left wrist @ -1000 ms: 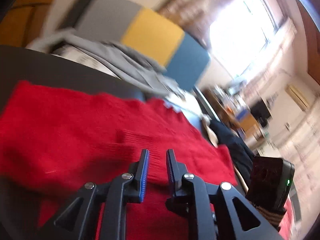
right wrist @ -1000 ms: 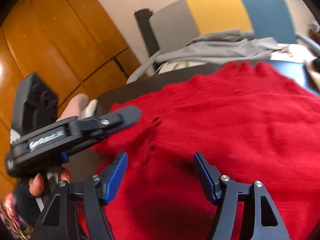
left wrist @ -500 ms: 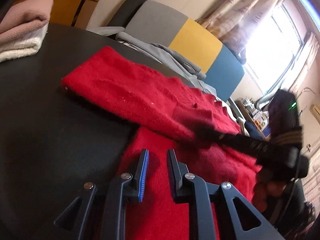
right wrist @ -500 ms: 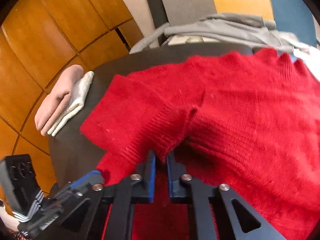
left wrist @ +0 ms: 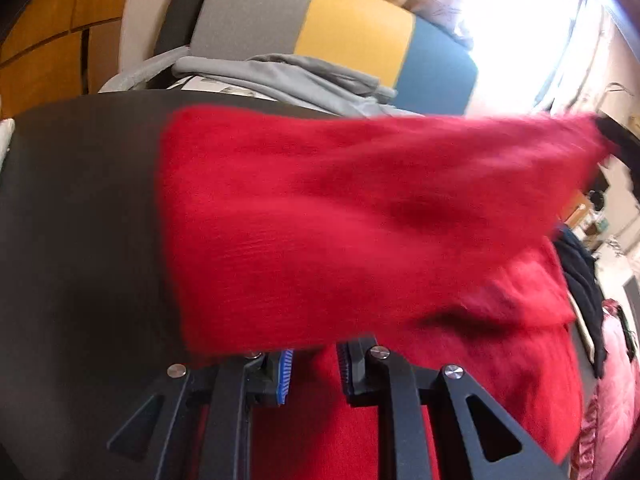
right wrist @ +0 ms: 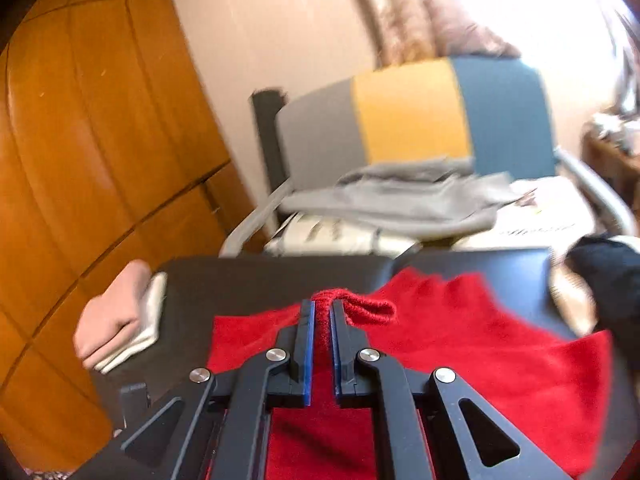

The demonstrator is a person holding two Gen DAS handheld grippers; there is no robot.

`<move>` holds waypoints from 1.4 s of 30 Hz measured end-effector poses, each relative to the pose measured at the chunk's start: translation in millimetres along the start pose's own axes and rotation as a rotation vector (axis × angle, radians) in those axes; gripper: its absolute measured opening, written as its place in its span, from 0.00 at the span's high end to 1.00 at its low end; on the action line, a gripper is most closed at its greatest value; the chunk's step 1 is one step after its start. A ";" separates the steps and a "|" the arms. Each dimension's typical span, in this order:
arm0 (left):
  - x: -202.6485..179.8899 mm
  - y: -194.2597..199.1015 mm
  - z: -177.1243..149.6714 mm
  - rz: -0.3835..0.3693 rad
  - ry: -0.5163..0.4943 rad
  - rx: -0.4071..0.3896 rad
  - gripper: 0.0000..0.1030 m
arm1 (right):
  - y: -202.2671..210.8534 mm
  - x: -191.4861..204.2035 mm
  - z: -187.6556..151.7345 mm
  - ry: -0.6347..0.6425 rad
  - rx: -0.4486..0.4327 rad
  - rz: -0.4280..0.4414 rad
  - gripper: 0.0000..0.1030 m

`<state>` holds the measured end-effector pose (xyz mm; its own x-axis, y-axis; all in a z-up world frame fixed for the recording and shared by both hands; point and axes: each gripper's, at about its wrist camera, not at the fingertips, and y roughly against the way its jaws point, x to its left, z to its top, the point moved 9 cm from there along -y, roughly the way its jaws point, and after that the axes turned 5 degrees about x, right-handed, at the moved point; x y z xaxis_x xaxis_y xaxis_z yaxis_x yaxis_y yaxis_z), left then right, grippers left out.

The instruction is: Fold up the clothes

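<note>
A red knit sweater (left wrist: 340, 216) lies on the black table (left wrist: 80, 240). Its sleeve is lifted and stretched across the left wrist view, blurred by motion. My right gripper (right wrist: 322, 308) is shut on the sleeve's ribbed cuff (right wrist: 360, 308) and holds it above the sweater body (right wrist: 500, 364). Its black finger shows at the sleeve's far right end in the left wrist view (left wrist: 616, 140). My left gripper (left wrist: 314, 350) sits low at the sweater's near edge. Its jaws are narrowly parted, and the raised sleeve hides the tips.
A folded pink and white stack (right wrist: 120, 320) lies at the table's left edge. A grey, yellow and blue chair (right wrist: 420, 112) behind the table holds grey clothes (right wrist: 400, 200). Dark clothing (right wrist: 604, 276) lies at the right. Wooden panels (right wrist: 100, 160) stand on the left.
My right gripper closed on the sleeve cuff, lifted it and carried it across the sweater. The left gripper stayed low at the near edge, and its view swung toward the chair.
</note>
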<state>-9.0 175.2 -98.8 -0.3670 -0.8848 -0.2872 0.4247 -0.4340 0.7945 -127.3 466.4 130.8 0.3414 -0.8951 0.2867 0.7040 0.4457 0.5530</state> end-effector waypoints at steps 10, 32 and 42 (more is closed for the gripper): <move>20.3 -10.7 20.0 0.011 0.079 -0.042 0.83 | -6.7 -144.5 -52.4 -0.188 0.131 -0.201 0.93; 82.4 25.3 0.6 -0.216 0.421 -0.181 0.80 | -56.5 -121.8 -92.3 -0.149 0.236 -0.137 0.93; 30.1 86.2 -16.1 -0.101 0.056 -0.250 0.79 | -64.8 -131.9 -111.8 -0.189 0.244 -0.157 0.93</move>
<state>29.9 108.4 -47.6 -0.3748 -0.8398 -0.3928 0.5818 -0.5429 0.6056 -148.3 554.1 -30.3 0.1033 -0.9449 0.3105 0.5611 0.3132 0.7662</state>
